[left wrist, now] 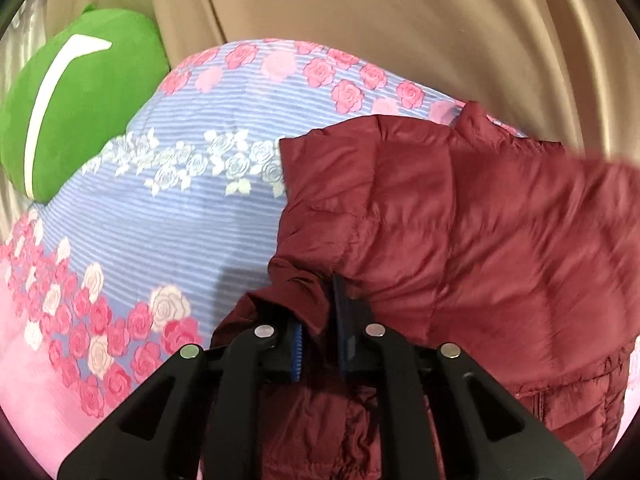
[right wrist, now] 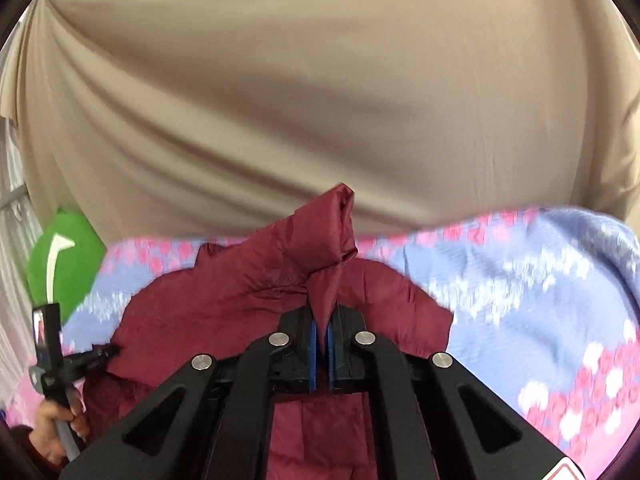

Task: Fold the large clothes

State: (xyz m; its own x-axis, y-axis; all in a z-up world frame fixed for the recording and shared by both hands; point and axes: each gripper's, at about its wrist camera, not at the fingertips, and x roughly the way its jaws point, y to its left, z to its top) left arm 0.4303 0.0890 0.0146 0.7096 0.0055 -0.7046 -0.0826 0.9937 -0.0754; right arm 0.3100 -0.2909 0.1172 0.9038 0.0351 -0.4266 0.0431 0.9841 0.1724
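A dark red quilted puffer jacket (left wrist: 460, 216) lies on a bed covered with a blue striped sheet with pink roses (left wrist: 192, 224). My left gripper (left wrist: 318, 312) is shut on a bunched edge of the jacket near its left side. In the right wrist view the jacket (right wrist: 248, 292) is lifted into a peak, and my right gripper (right wrist: 323, 320) is shut on a fold of it, held above the sheet (right wrist: 540, 300). My left gripper (right wrist: 100, 352) also shows at the far left of that view, pinching the jacket's edge.
A green plush cushion with a white stripe (left wrist: 76, 100) sits at the bed's far left and also shows in the right wrist view (right wrist: 64, 264). A beige curtain (right wrist: 320, 100) hangs behind the bed. The person's hand (right wrist: 56, 420) holds the left gripper's handle.
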